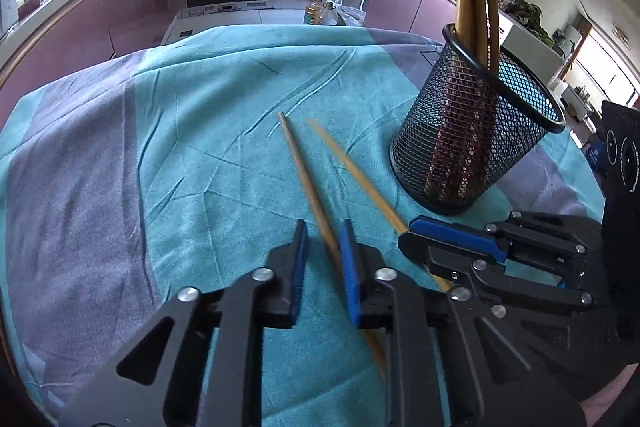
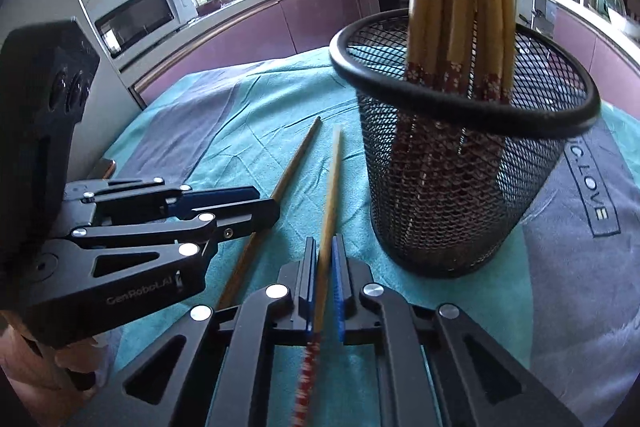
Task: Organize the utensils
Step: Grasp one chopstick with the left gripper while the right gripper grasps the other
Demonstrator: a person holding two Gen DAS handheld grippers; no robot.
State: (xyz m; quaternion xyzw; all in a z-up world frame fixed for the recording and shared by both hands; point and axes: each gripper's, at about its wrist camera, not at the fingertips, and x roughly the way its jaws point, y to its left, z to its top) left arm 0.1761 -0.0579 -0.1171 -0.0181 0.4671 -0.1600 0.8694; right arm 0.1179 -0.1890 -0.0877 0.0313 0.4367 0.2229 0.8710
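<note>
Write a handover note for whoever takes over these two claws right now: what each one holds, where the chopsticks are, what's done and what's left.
Left claw: shut on the darker brown wooden chopstick, which lies on the teal cloth.
Right claw: shut on the paler bamboo chopstick, beside the darker one.
Black wire-mesh cup: upright to the right of both chopsticks, already holding a bundle of chopsticks.
Done: both loose chopsticks gripped.
Left: lift each and drop it into the cup.
</note>
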